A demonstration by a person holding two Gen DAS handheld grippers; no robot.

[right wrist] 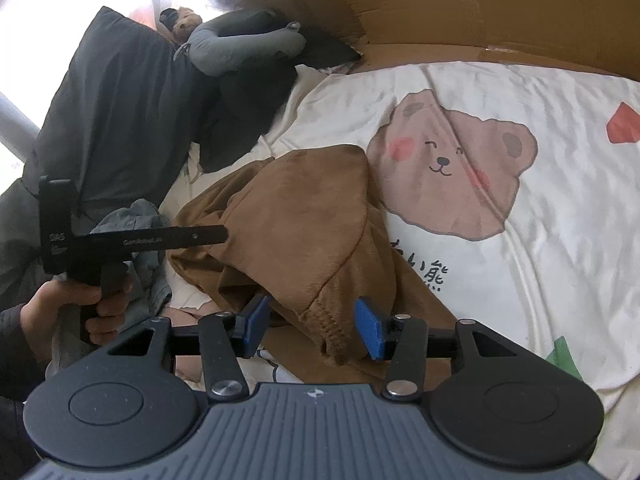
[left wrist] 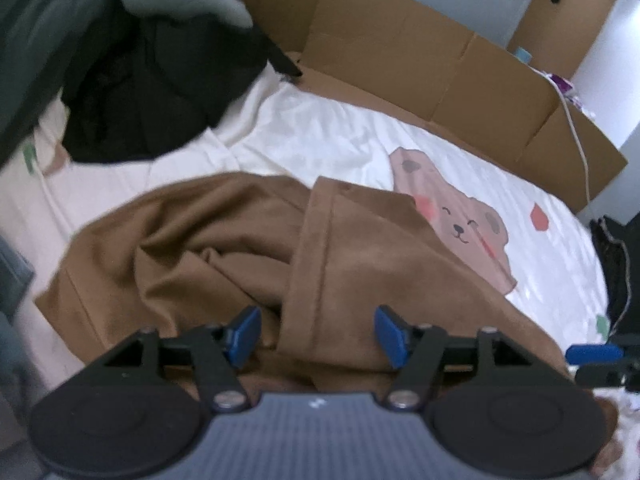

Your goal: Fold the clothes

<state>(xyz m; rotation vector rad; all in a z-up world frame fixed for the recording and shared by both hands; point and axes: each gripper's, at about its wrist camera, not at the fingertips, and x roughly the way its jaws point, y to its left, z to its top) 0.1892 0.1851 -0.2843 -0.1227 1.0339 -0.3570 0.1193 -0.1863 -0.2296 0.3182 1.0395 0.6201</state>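
A brown fleece garment (left wrist: 224, 248) lies crumpled on a white bedsheet (left wrist: 320, 140) with a bear print. My left gripper (left wrist: 319, 336) hangs over the garment's near part. It is open, and a folded strip of the cloth runs below the gap without touching the pads. In the right wrist view the same garment (right wrist: 304, 216) lies rumpled, its gathered hem (right wrist: 328, 336) sitting between the blue pads of my right gripper (right wrist: 313, 327). That gripper is open and does not pinch the hem. A hand (right wrist: 80, 308) holds the left gripper's handle at the left.
A pile of black clothes (left wrist: 152, 92) lies at the bed's far left. A grey neck pillow (right wrist: 240, 48) and dark grey bedding (right wrist: 112, 120) lie beside it. Flattened cardboard (left wrist: 400, 60) lines the far edge, with a white cable (left wrist: 576, 128) over it. Dark fabric (left wrist: 616, 264) sits at the right.
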